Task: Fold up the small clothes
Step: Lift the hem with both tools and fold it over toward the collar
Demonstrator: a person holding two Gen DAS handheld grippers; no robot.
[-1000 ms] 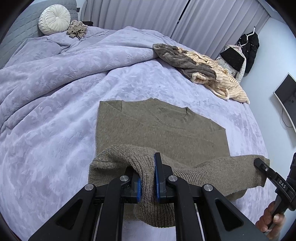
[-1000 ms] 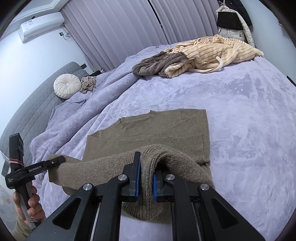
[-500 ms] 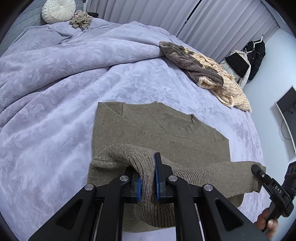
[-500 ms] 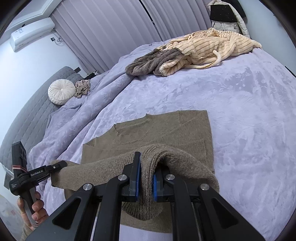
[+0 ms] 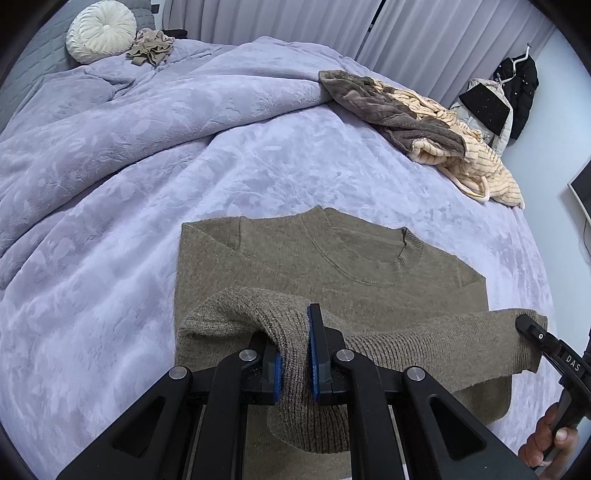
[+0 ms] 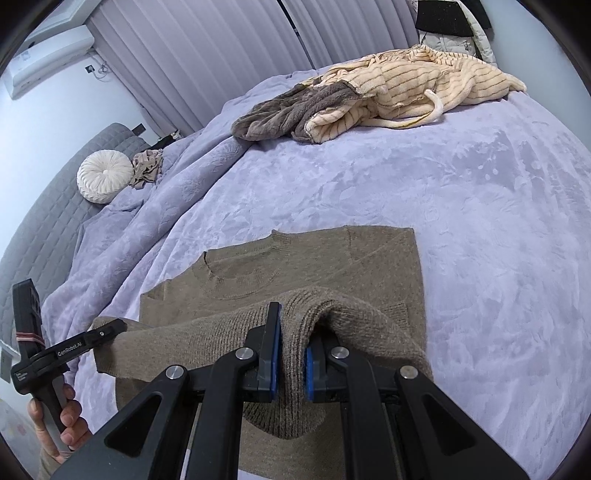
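An olive-brown knit sweater (image 5: pixel 332 266) lies flat on the lilac bedspread (image 5: pixel 110 229), neck toward the far side; it also shows in the right wrist view (image 6: pixel 332 258). My left gripper (image 5: pixel 295 354) is shut on the ribbed bottom hem at its left corner. My right gripper (image 6: pixel 291 354) is shut on the hem at its right corner. The hem is lifted and stretched between them, above the sweater's body. The right gripper shows at the right edge of the left wrist view (image 5: pixel 532 328), and the left gripper at the left of the right wrist view (image 6: pixel 107 332).
A heap of grey and cream striped clothes (image 5: pixel 424 122) lies at the far side of the bed (image 6: pixel 369 92). A round white cushion (image 5: pixel 101 29) and a beige crumpled garment (image 5: pixel 151 48) sit by the grey headboard. Coats hang at the right wall (image 5: pixel 517 92).
Both grippers have carried the held hem a little forward over the sweater's body, toward the neck. Both stay shut on it.
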